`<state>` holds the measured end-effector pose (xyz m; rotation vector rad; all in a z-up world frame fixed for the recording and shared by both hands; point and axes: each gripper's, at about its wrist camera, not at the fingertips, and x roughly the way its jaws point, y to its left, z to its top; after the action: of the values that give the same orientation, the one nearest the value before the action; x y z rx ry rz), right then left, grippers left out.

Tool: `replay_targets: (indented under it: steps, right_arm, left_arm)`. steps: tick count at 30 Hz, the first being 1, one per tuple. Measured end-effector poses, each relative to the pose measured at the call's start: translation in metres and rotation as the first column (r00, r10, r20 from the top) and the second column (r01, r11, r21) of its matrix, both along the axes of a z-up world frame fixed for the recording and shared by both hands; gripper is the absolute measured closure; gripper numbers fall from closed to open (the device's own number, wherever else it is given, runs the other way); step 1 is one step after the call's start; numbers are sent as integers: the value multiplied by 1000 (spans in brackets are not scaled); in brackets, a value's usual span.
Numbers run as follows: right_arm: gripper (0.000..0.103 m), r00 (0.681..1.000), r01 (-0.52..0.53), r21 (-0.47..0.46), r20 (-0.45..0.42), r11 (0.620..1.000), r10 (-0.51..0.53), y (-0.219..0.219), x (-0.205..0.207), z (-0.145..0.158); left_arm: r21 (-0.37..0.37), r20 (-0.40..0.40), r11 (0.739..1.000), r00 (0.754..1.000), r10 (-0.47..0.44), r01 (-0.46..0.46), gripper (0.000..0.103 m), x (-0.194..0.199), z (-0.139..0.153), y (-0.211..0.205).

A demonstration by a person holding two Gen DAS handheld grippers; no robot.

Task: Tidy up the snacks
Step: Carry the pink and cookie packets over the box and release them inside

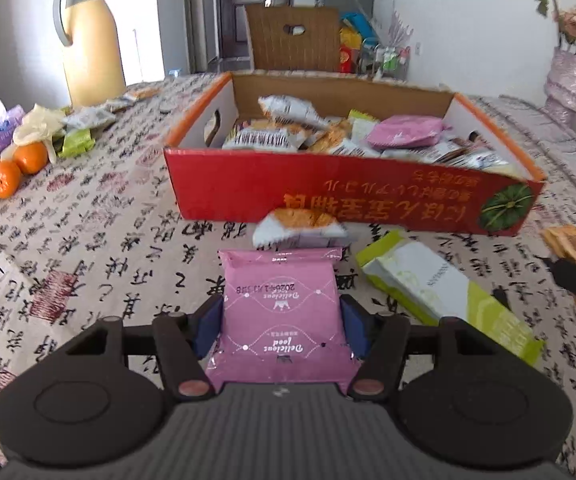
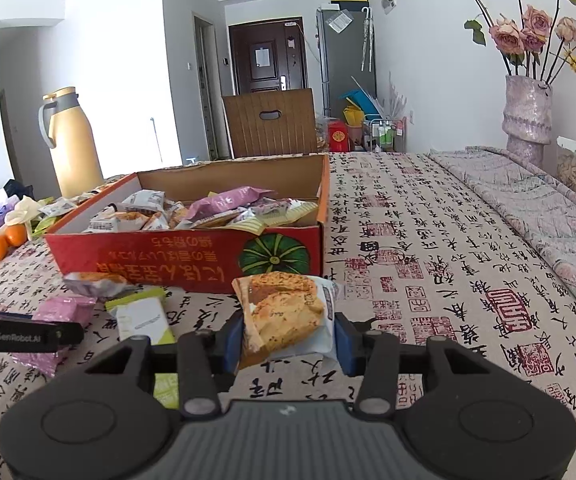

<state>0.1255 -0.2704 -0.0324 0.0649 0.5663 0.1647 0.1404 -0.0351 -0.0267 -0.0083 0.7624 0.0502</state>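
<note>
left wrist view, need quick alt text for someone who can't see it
The left gripper is shut on a pink snack packet above a tablecloth printed with calligraphy. Ahead sits an open red cardboard box full of snack packets, with a green-and-white packet lying to the right.

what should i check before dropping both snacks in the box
1. Left gripper pinching the pink packet: ok.
2. Right gripper pinching the cookie packet: ok.
3. Box open on top: ok.
4. Room in the box: ok, though packets already cover its floor.
5. Way to the box for the left gripper: not ok, a loose cookie packet lies against the box's front wall.
6. Green-and-white packet left on the tablecloth: not ok, still to collect.
</note>
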Motion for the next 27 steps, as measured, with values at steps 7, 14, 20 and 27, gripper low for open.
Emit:
replay_targets:
  steps: [7,14,20,27]
  right_arm:
    - [58,999,-25,-6,31,1000,25,11,-13,11]
    - [58,996,-54,-11,71,998,55,24,-15,26]
    - [58,992,-63,-19,107,998,65,34,-3,40]
    - [58,987,-70,-22,143,997,73,46,24,53]
  left_arm:
    - [6,102,999,994,-43,42,40,-25,27,-1]
    - [18,186,998,981,-57,55,40,-27,53,-3]
    - [24,242,998,968,-64,60,40,-17,71,-4]
    - [28,285,998,957,-60,54,40,7,84,-5]
